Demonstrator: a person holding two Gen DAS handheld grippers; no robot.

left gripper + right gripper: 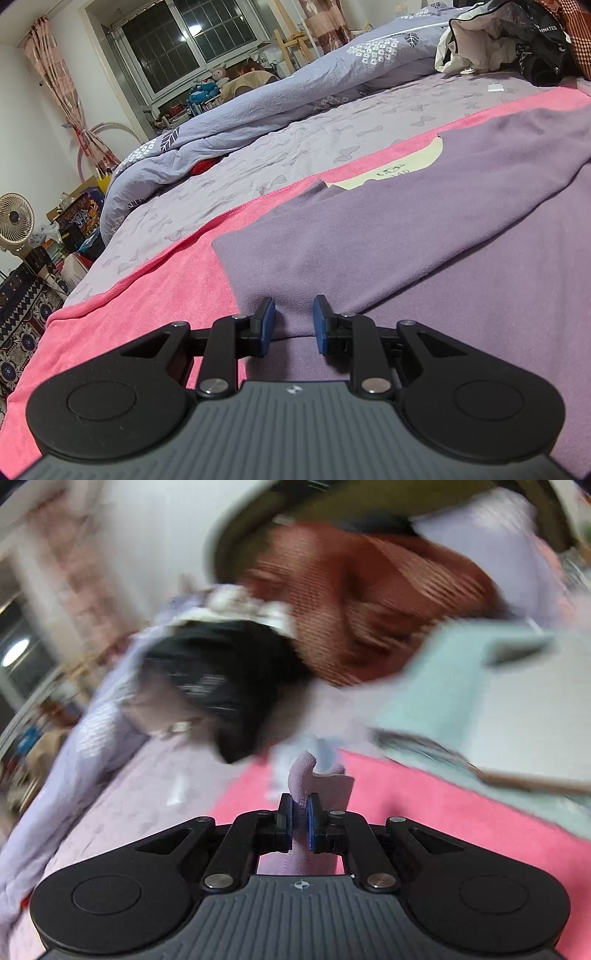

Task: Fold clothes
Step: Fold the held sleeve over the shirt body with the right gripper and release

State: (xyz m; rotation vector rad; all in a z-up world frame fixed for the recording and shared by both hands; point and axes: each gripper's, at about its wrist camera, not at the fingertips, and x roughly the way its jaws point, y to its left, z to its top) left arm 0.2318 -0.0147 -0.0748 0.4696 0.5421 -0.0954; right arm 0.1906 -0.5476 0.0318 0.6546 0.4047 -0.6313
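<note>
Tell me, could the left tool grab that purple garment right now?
Probably yes. The left tool is open and sits low over the purple garment, which lies flat on the pink towel. A fold edge lies just ahead of its fingers, and nothing is in between.

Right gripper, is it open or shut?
Shut: the right gripper pinches a fold of the purple garment between its blue pads.
</note>
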